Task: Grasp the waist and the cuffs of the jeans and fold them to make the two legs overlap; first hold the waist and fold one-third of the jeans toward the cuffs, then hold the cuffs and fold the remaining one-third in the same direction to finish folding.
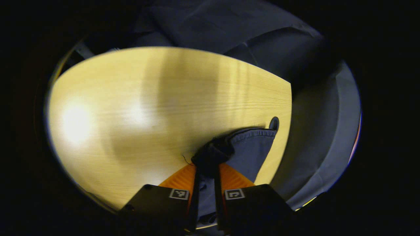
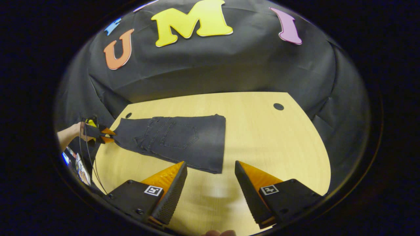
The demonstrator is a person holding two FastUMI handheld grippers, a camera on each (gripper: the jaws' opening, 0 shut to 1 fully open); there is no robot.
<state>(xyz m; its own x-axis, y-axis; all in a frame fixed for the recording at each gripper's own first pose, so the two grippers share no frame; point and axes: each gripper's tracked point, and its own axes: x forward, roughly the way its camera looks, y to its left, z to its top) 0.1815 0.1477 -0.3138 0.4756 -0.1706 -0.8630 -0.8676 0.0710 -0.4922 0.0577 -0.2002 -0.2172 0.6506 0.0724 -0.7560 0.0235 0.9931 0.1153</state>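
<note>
The dark denim jeans (image 1: 252, 149) are mostly cut off behind the left gripper's fingers (image 1: 183, 179), their gripped edge bunched and blurred.

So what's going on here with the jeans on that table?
A person is folding dark jeans on a wooden table using two hand-held tongs. The left tongs are shut on a bunched end of the jeans at the table's edge. The right tongs are open above the table, near the folded edge.

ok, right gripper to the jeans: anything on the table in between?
Nothing visible. The right gripper hangs open over bare table, with the near edge of the jeans just ahead of its fingertips. The left gripper holds the far end of the jeans, off to the side of that path.
</note>
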